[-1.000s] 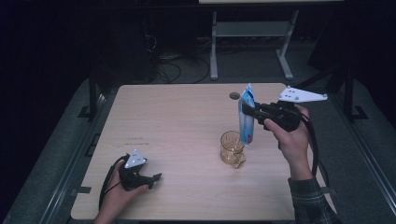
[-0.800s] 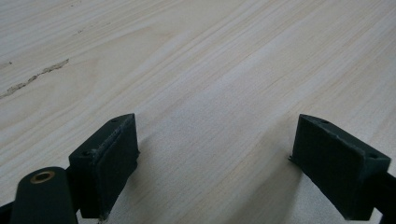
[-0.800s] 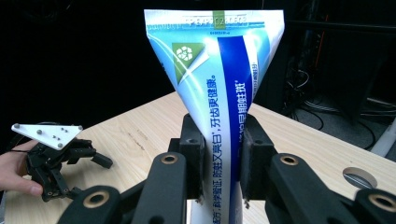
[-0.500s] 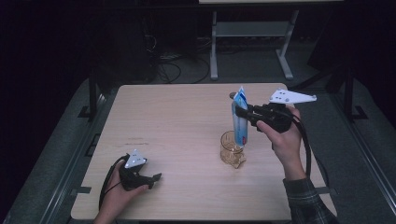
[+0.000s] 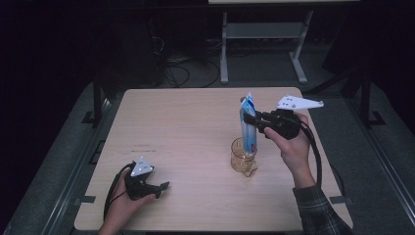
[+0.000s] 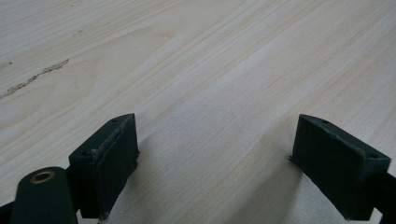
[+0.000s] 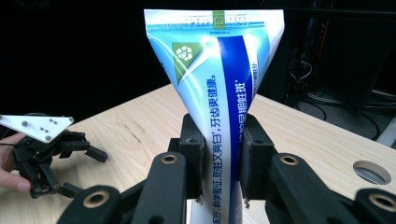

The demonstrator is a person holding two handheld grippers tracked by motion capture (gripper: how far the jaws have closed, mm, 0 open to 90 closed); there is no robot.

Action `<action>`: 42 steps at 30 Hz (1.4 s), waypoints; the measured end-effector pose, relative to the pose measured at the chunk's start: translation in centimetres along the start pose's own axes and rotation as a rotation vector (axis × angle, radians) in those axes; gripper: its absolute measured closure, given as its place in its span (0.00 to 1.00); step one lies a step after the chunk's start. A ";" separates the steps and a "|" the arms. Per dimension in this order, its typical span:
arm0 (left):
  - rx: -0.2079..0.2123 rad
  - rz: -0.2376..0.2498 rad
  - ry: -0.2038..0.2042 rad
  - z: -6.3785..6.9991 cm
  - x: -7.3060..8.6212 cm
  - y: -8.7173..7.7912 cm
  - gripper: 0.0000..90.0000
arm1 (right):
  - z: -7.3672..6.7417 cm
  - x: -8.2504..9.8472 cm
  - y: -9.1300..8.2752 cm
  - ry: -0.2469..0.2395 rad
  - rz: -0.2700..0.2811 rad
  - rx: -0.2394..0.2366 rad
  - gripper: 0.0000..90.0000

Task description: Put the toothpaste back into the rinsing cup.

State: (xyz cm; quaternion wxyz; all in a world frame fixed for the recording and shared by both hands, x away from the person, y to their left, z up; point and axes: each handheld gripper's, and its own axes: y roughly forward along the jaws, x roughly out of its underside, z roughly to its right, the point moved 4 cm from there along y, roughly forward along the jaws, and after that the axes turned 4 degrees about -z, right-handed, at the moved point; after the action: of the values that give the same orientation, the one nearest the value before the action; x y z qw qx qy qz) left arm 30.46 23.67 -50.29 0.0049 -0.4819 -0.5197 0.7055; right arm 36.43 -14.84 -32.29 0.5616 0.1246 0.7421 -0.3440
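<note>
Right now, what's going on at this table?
A person works two hand-held tongs. The right tongs are shut on a toothpaste tube, held upright with its lower end inside a glass cup on the table. The left tongs rest open on the wood near the front edge, holding nothing.

Both grippers black: left gripper (image 5: 155,187), right gripper (image 5: 249,119), each topped by a grey triangular plate with screws, black cable trailing; brass rivets at jaw links; plaid sleeve (image 5: 320,213) on right arm
</note>
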 end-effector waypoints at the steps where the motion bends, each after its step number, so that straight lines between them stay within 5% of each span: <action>1: 0.000 0.000 0.000 0.0 0.0 0.0 0.15 | 0.0 0.0 0.0 0.000 0.000 0.000 0.82; 42: 0.000 0.000 0.000 0.0 0.0 0.0 0.15 | 0.3 3.4 3.2 0.011 -0.123 -0.007 0.82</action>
State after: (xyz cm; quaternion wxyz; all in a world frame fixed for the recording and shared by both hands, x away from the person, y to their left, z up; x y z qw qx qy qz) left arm 30.46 23.67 -50.29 0.0048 -0.4820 -0.5197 0.7054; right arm 37.34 -13.42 -36.68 0.5360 0.0788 0.7524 -0.3747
